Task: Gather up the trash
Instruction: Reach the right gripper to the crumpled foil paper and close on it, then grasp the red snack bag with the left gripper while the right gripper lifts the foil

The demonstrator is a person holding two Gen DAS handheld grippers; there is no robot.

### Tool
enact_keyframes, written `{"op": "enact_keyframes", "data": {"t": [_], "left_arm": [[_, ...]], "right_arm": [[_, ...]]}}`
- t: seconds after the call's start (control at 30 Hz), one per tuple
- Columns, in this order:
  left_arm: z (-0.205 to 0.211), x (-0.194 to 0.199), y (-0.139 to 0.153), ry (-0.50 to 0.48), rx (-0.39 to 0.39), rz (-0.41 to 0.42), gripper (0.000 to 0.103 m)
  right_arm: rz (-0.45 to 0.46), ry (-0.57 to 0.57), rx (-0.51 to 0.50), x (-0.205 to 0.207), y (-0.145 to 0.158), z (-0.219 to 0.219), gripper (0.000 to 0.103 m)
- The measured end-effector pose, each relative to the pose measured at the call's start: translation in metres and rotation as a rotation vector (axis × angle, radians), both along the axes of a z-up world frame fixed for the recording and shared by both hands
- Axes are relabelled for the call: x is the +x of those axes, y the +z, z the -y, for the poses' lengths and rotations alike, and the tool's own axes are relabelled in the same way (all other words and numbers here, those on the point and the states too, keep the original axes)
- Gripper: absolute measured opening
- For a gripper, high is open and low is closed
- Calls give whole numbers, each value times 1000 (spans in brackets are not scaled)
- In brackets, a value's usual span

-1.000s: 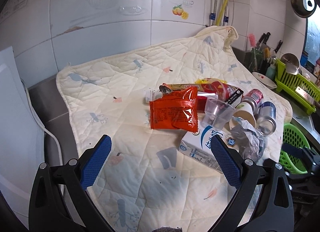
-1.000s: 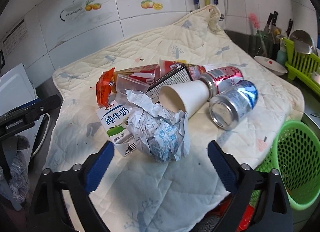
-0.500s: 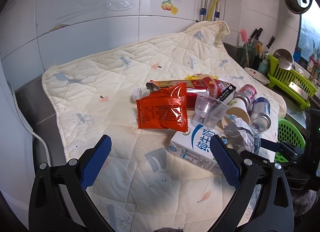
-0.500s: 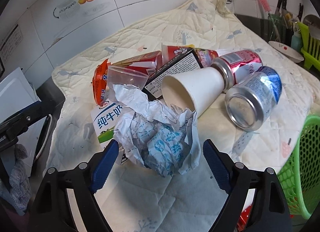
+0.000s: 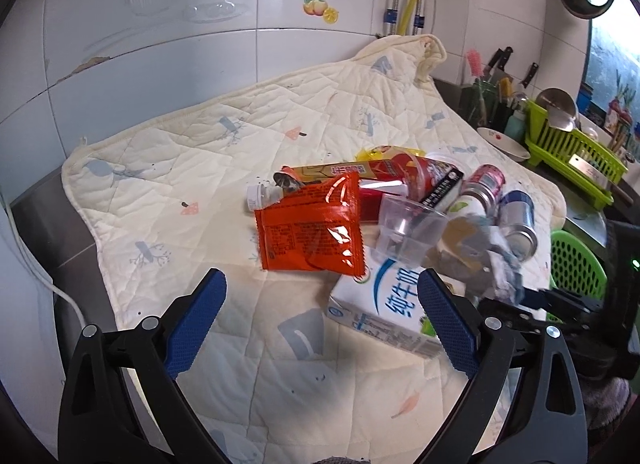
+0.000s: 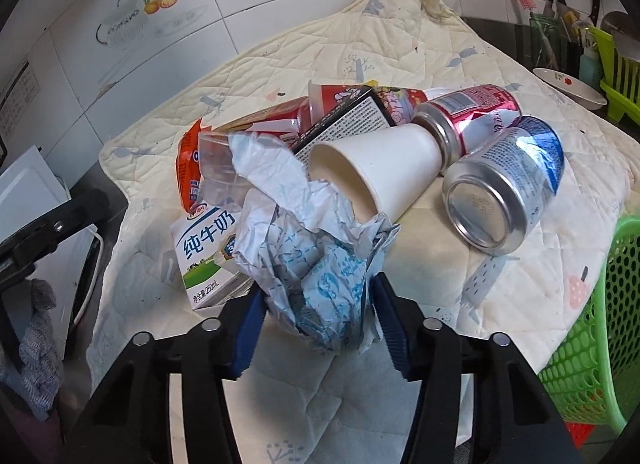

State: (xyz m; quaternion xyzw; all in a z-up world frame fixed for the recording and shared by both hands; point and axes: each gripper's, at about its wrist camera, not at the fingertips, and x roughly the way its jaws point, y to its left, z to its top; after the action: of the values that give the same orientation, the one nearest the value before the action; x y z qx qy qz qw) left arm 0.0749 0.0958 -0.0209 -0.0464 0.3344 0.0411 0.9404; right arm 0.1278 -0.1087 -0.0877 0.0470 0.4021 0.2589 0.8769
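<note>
A heap of trash lies on a cream quilted mat (image 5: 180, 151). My right gripper (image 6: 318, 292) is closing, and its blue pads touch both sides of a crumpled white-and-blue paper (image 6: 316, 264) at the heap's near edge. Behind the paper lie a white paper cup (image 6: 384, 167), a red can (image 6: 472, 111) and a blue can (image 6: 512, 179). A milk carton (image 6: 204, 252) sits to its left. My left gripper (image 5: 320, 284) hangs open over the mat with nothing between its fingers. The milk carton (image 5: 384, 304) is by its right finger, and an orange snack packet (image 5: 312, 232) lies just ahead.
A green perforated basket (image 6: 592, 344) stands off the mat's right edge. Farther right are a green dish rack (image 5: 576, 151), a bowl (image 5: 504, 141) and a knife holder. A tiled wall runs behind. A white appliance (image 6: 24, 199) and a cable sit at the left.
My right gripper moved in on the crumpled paper and its jaws narrowed from wide apart to touching it. My left gripper drifted slightly nearer the heap, still open.
</note>
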Motion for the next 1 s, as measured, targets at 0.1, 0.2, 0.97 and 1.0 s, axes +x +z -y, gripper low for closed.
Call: {"op": "enact_keyframes", "data": {"t": [0.1, 0.2, 0.97, 1.0], "left_arm": [[-3, 10, -1, 14, -25, -19, 94], [1, 17, -3, 15, -13, -25, 91], [-4, 79, -27, 118, 7, -106, 88], [-4, 81, -28, 122, 4, -109, 87]], "right_arm": [[5, -8, 4, -3, 1, 2, 44], [15, -13, 0, -7, 3, 4, 42], [51, -49, 50, -29, 18, 22, 41], [50, -50, 49, -29, 17, 22, 41]]}}
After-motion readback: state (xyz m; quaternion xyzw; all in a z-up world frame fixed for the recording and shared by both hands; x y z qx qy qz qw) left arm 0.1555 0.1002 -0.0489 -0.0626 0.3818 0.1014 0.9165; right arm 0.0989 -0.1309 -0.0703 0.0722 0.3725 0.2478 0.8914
